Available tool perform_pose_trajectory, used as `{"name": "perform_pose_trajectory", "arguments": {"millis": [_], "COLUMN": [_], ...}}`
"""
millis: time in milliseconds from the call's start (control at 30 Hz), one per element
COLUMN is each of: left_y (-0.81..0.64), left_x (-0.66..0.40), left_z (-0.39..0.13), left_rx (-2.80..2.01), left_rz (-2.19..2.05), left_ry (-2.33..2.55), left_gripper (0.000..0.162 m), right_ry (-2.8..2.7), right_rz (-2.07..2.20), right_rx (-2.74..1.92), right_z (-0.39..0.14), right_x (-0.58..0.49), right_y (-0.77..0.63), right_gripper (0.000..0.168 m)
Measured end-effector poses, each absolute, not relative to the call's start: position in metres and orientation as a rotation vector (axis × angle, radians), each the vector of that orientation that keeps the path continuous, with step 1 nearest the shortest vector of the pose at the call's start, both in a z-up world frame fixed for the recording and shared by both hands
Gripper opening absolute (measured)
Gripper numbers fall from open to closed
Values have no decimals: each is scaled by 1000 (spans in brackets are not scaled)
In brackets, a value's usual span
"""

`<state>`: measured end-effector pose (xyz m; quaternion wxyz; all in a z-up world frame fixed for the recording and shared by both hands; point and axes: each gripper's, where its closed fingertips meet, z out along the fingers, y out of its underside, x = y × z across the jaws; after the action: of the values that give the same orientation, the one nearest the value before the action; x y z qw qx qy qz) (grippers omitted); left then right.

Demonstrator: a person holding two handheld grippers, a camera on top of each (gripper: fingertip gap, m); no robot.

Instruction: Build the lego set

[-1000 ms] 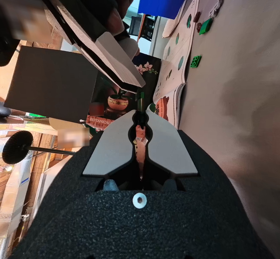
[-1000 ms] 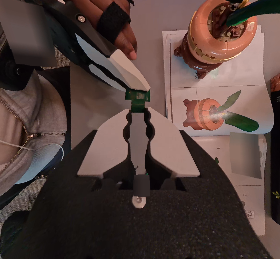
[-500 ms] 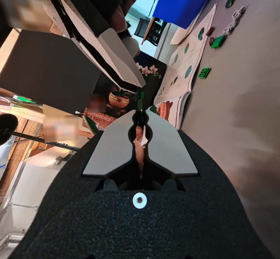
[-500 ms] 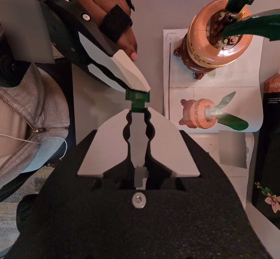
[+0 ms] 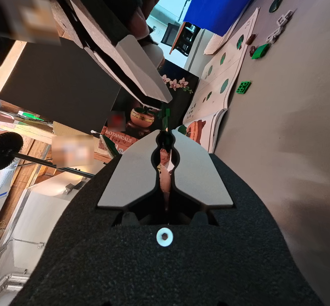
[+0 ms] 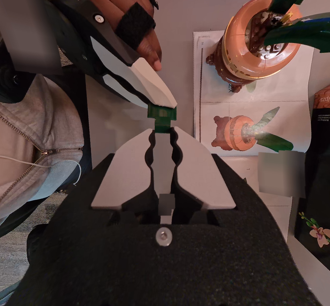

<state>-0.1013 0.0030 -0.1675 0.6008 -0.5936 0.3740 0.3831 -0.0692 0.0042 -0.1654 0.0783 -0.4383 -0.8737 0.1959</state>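
Two claws meet on one small dark-green lego piece point(image 6: 162, 118), held in the air above the bench point(image 6: 178, 11): the right claw point(image 6: 162, 130) pinches its narrow stem, the left claw point(image 5: 165, 133) clamps the wider head. It looks light, rigid and slick, so a grip on flat faces suits best. The box point(image 5: 178, 90) and instruction booklet point(image 6: 267, 111) carry print.
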Motion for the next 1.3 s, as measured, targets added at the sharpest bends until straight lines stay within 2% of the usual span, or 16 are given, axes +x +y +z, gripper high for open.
{"name": "perform_pose_trajectory", "arguments": {"millis": [1300], "left_y": [2], "left_x": [-102], "left_z": [-165], "left_rx": [-1362], "left_rz": [889], "left_ry": [854], "left_gripper": [5], "right_ry": [-2626], "right_rz": [565], "right_rx": [-1314], "right_z": [-165], "right_x": [-70], "right_y": [2], "right_gripper": [18]}}
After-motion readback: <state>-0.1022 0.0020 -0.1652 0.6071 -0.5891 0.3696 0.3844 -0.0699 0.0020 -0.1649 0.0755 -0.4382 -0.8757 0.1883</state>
